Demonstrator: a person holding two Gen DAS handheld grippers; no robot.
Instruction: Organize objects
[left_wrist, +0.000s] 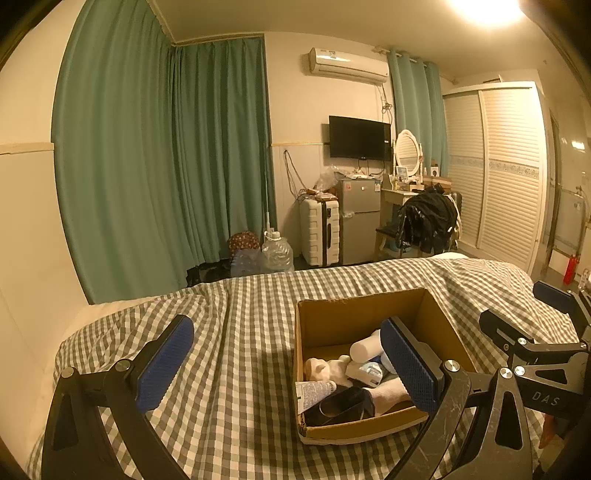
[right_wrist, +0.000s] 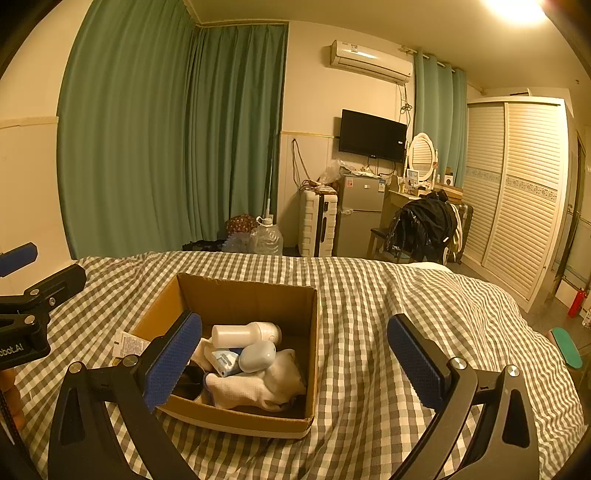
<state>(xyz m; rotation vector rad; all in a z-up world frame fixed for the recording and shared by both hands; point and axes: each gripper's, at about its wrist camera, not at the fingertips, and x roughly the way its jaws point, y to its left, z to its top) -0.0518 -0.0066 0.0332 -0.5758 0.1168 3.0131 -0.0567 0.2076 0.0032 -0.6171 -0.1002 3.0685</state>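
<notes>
Left wrist view: right finger of the left gripper (left_wrist: 286, 365) covers part of the white bottle (left_wrist: 365, 349) and the sock (left_wrist: 391, 393) in the cardboard box (left_wrist: 369, 315). Right gripper (left_wrist: 524, 306) cut off at the right frame edge.

Right wrist view: left finger of the right gripper (right_wrist: 295, 360) hides the box's near-left inner corner. Dark object (right_wrist: 190, 382) there not identifiable. Tube label (right_wrist: 129, 345) print too small to read. Items on the dresser (right_wrist: 417, 184), centre right, too small to tell.

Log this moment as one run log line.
left gripper: open, empty | right gripper: open, empty | cardboard box: on checked bedspread, holds white bottle, socks, small items
</notes>
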